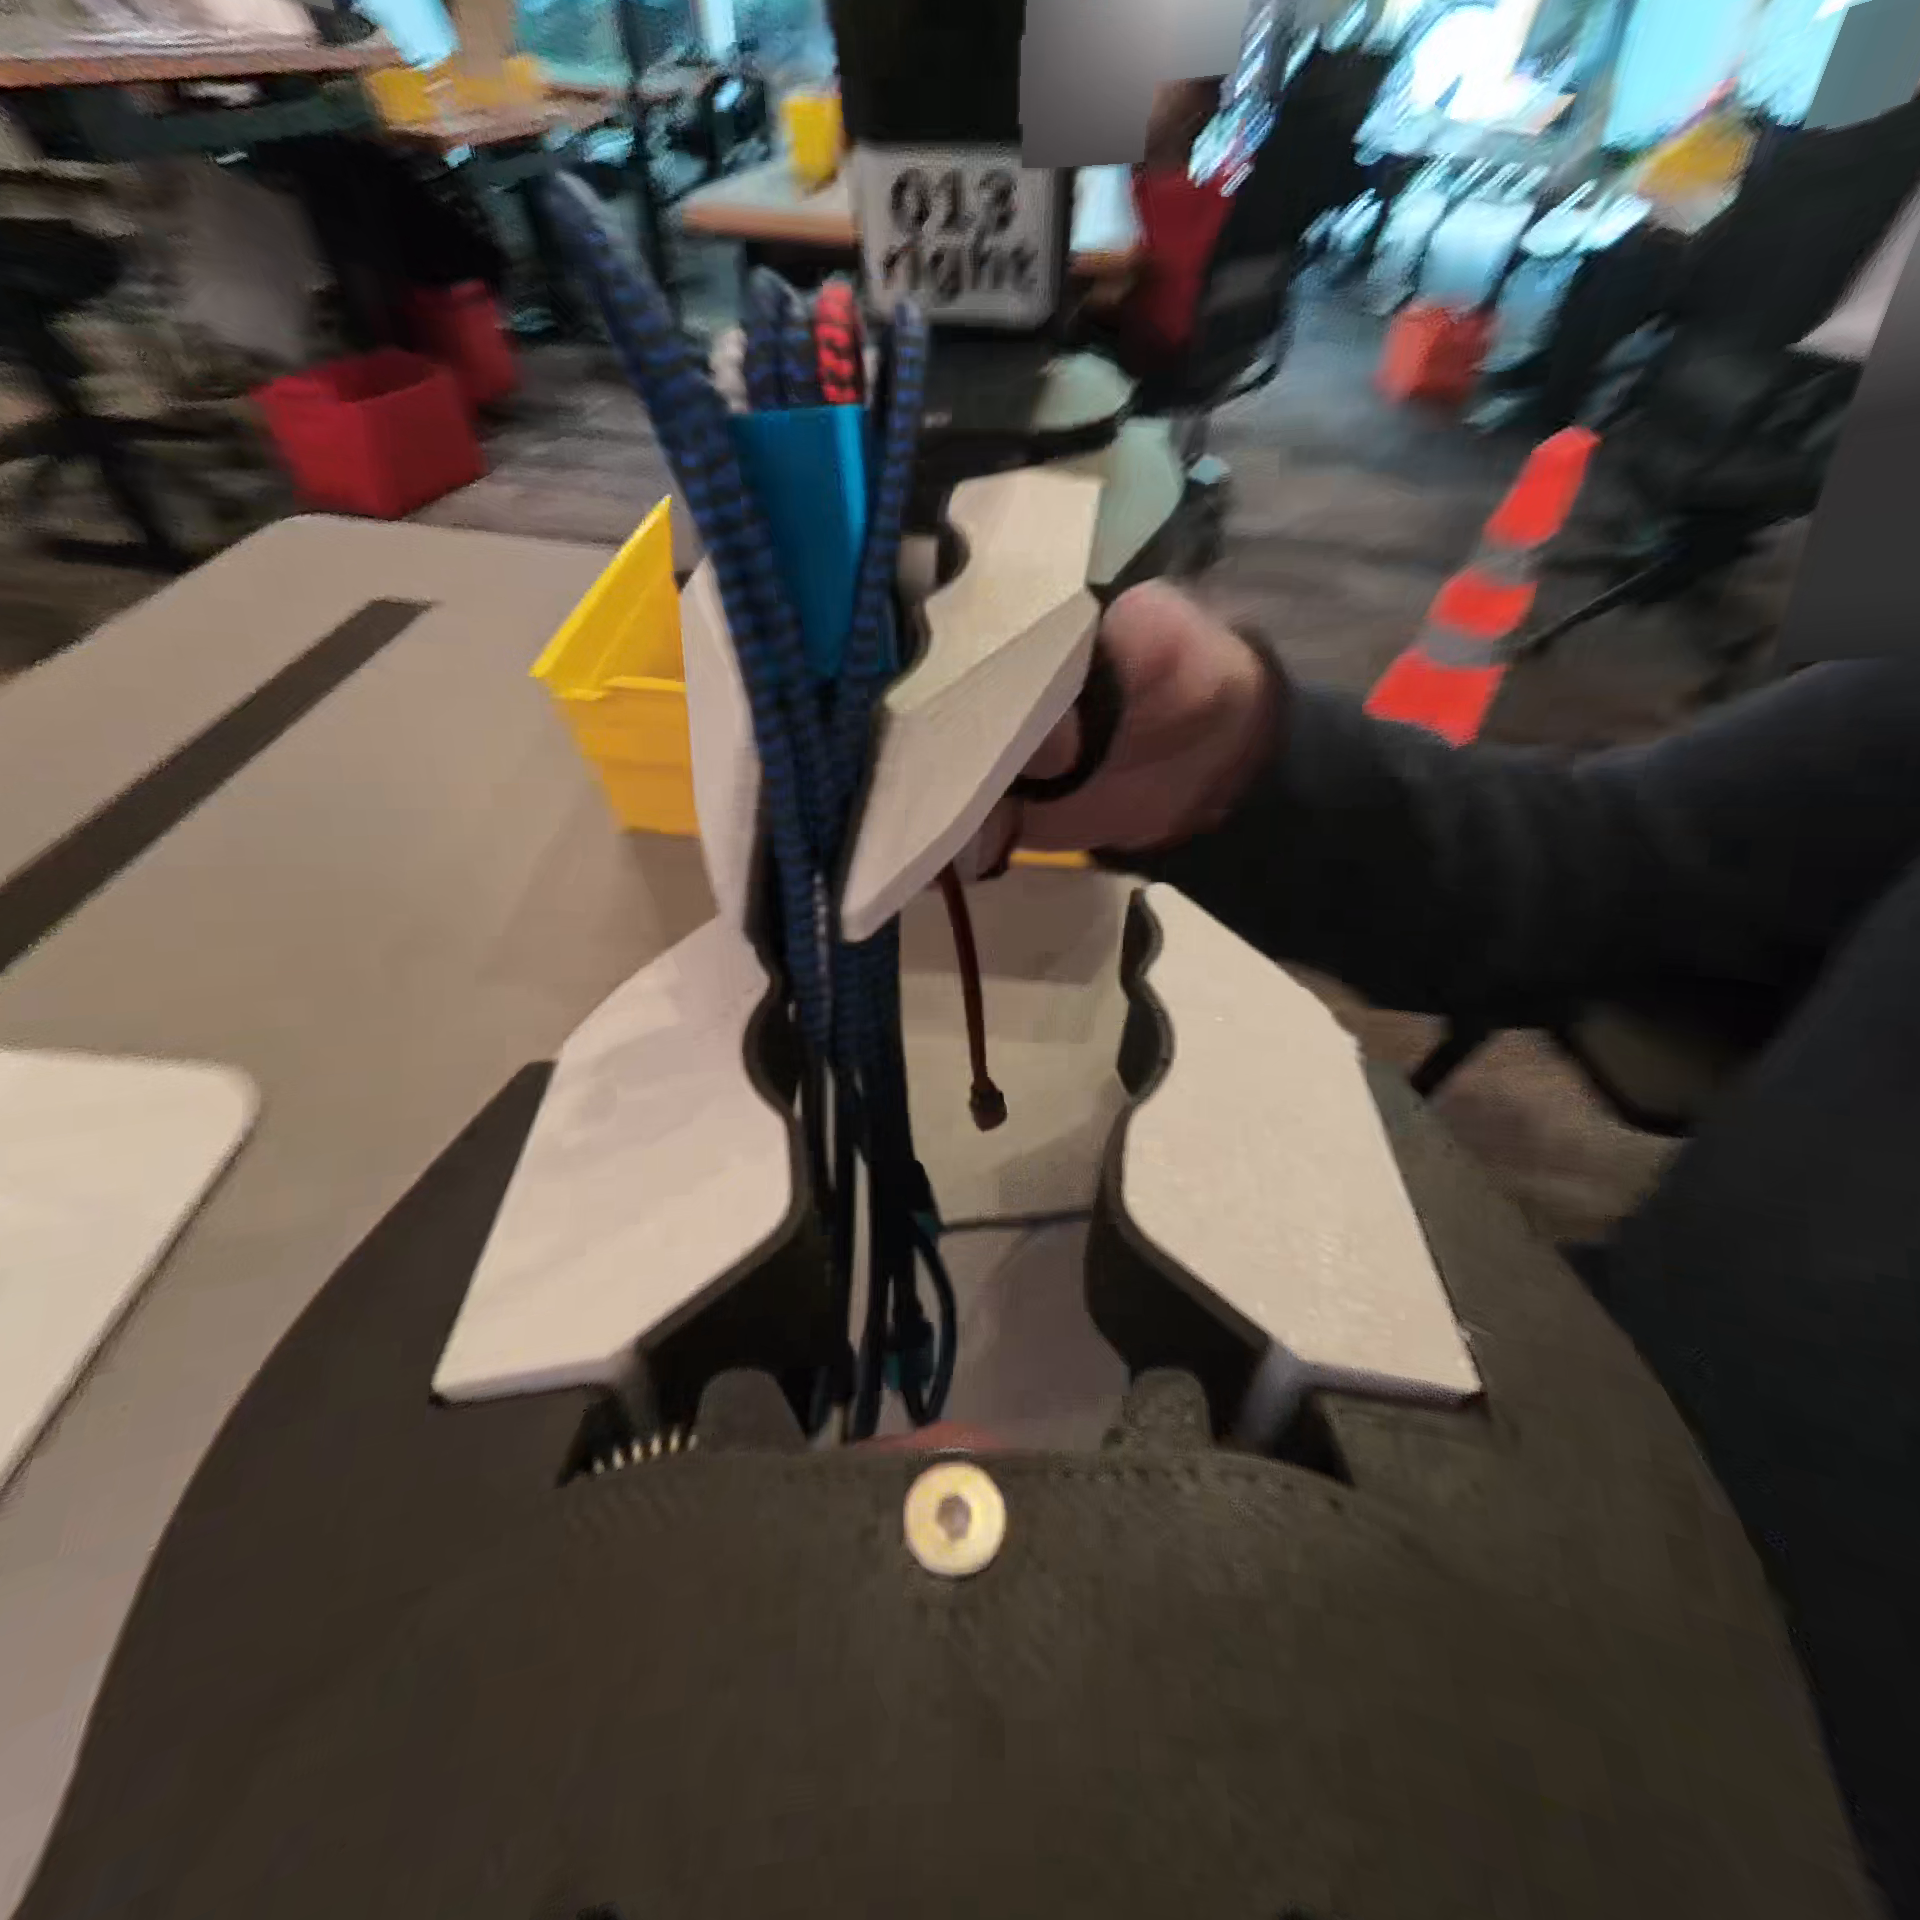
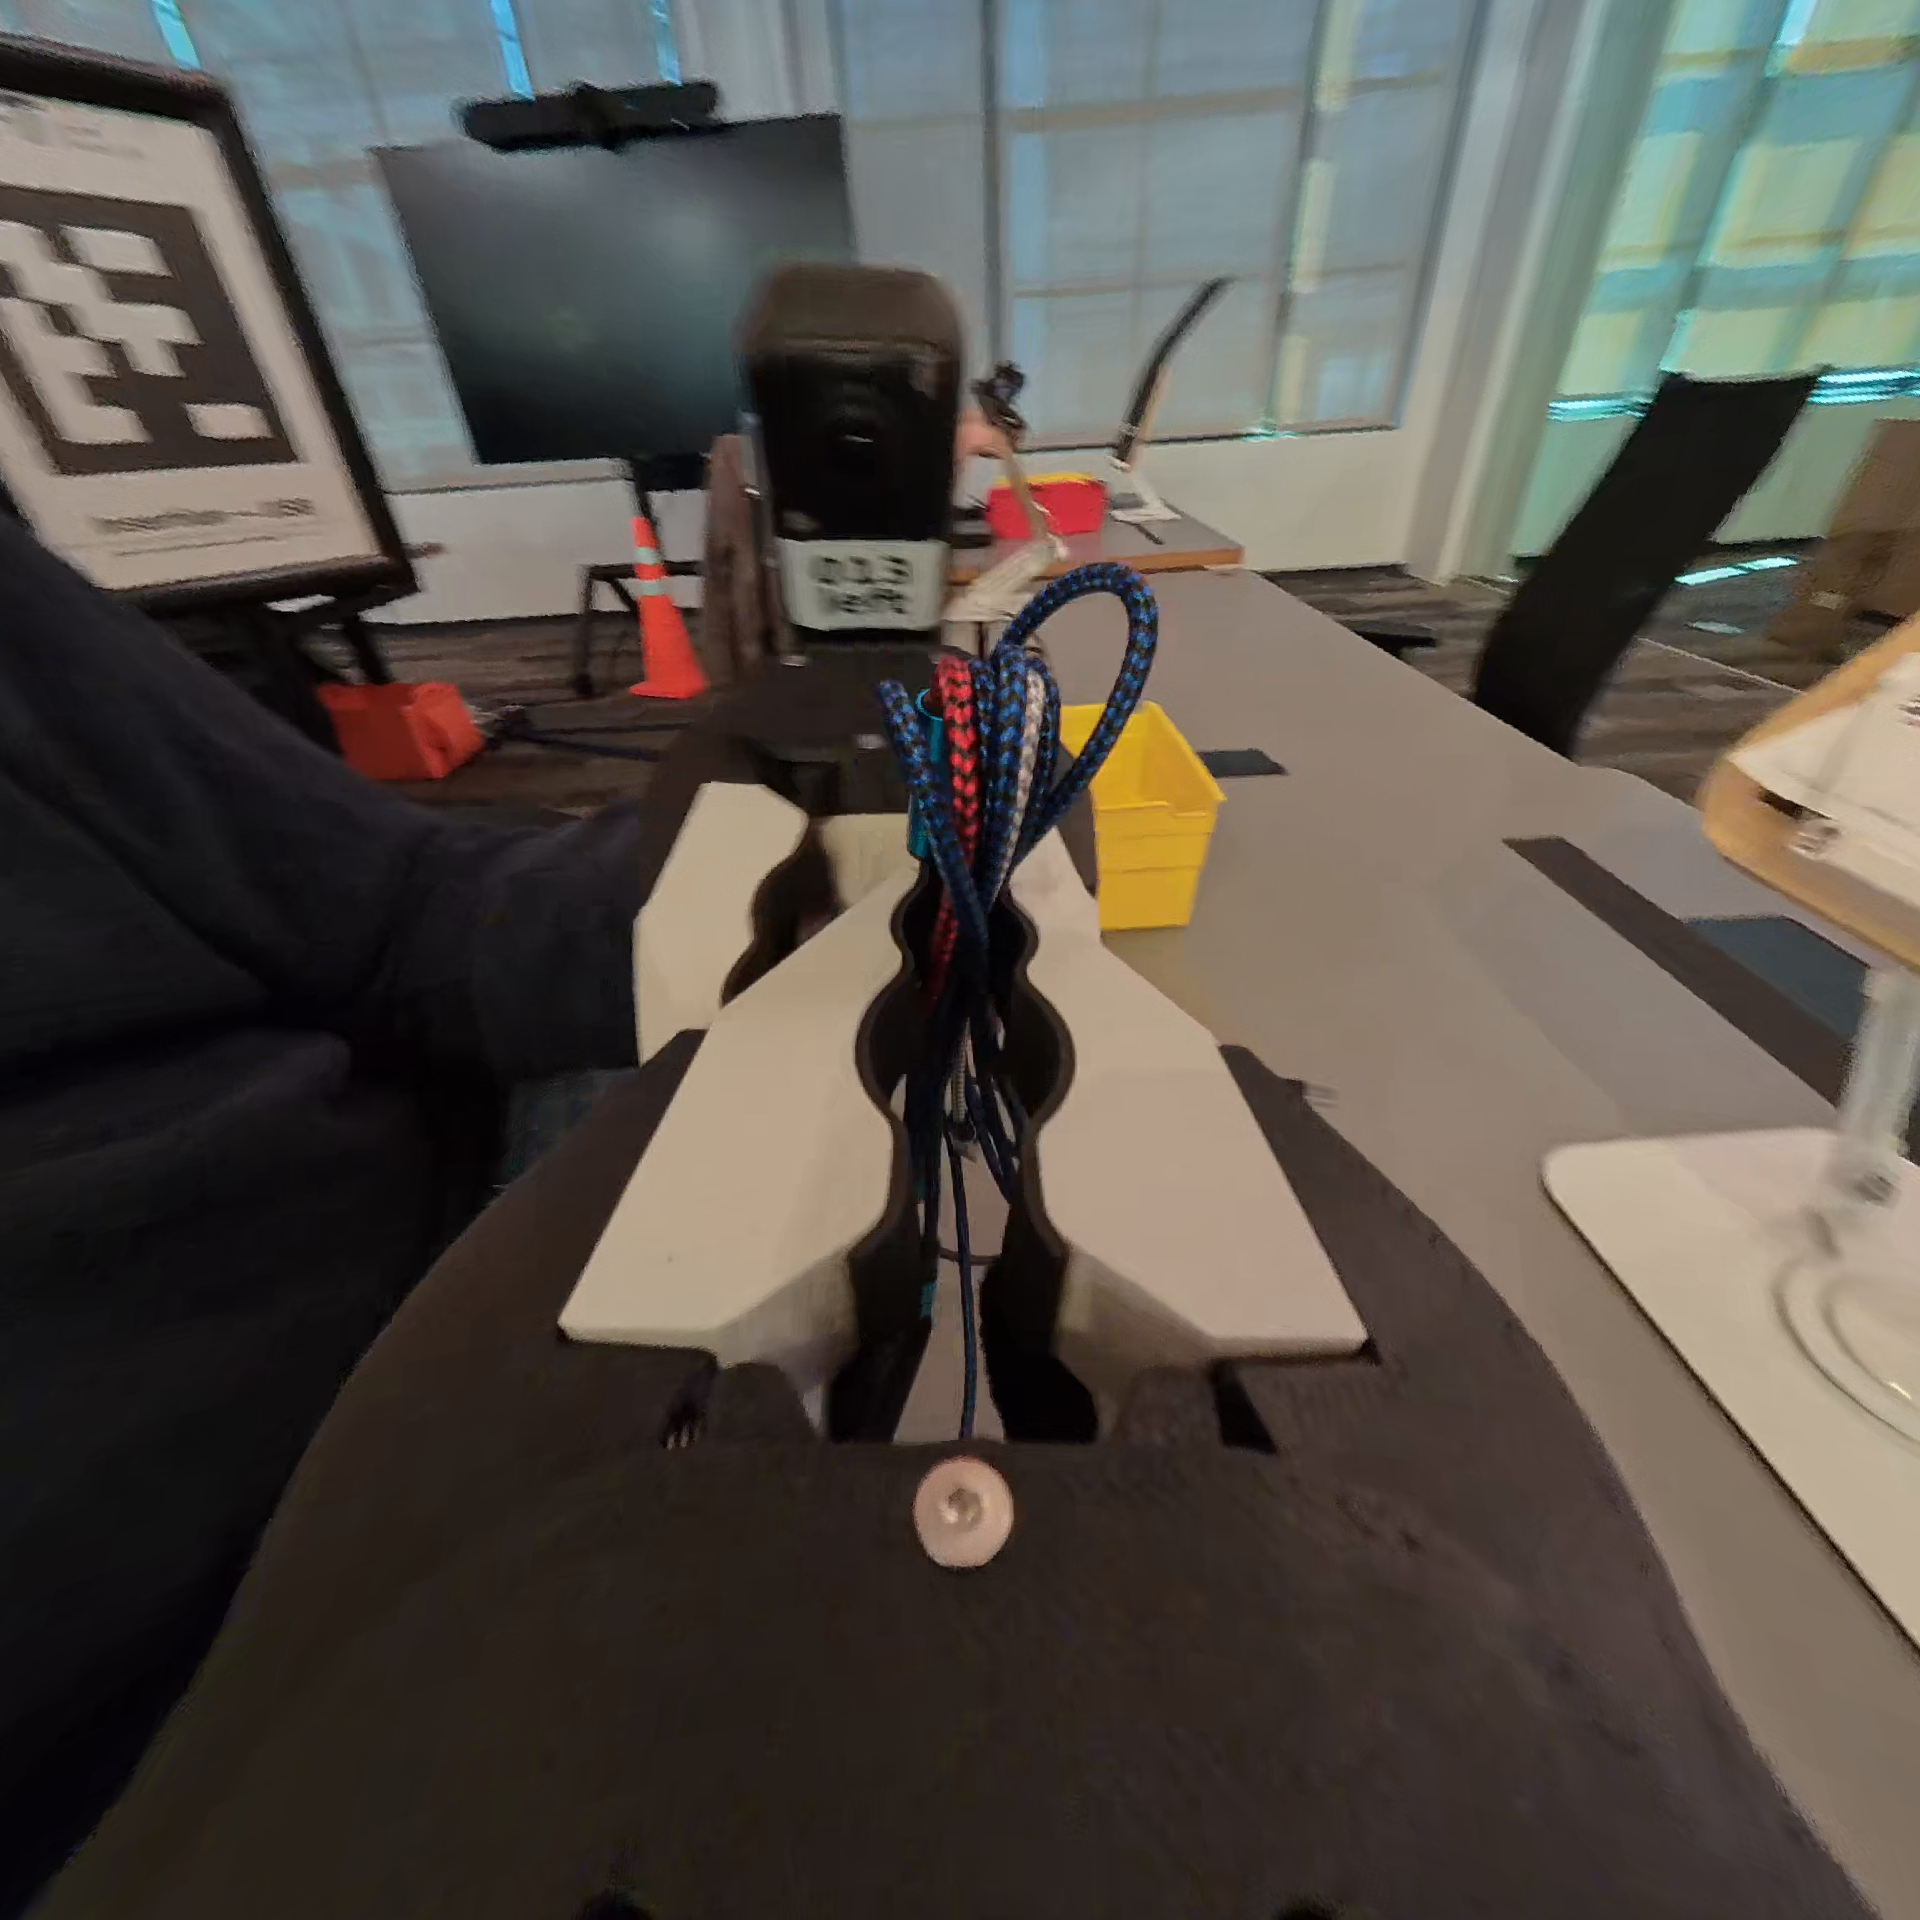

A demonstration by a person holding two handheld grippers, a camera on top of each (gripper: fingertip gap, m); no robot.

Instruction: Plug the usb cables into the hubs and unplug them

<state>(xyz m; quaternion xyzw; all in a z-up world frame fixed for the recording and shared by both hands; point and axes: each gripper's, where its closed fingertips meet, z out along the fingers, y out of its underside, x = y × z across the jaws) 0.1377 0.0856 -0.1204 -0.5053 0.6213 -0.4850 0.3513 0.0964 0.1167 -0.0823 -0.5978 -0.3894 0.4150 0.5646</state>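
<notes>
A bundle of braided USB cables (image 2: 966, 790), blue-black, red-black and white, is held up above the grey table (image 2: 1351, 987). My right gripper (image 2: 966, 883) is shut on the bundle. In the left wrist view the right gripper (image 1: 800, 914) comes from above with the cables (image 1: 821, 831) and a teal-blue block (image 1: 810, 520) between its fingers. My left gripper (image 1: 940, 925) is open, and the cable ends hang down between its fingers, close to the left one. A thin red cable end (image 1: 985, 1112) dangles free. The left gripper also shows in the right wrist view (image 2: 800, 862).
A yellow bin (image 1: 623, 707) stands on the table behind the grippers; it also shows in the right wrist view (image 2: 1143, 821). A white pad (image 2: 1714, 1299) with a clear stand lies at the right. A black strip (image 1: 208, 748) runs along the table. An orange cone (image 2: 660, 623) stands on the floor. The gap from one gripper's tips to the other's is roughly 5 cm.
</notes>
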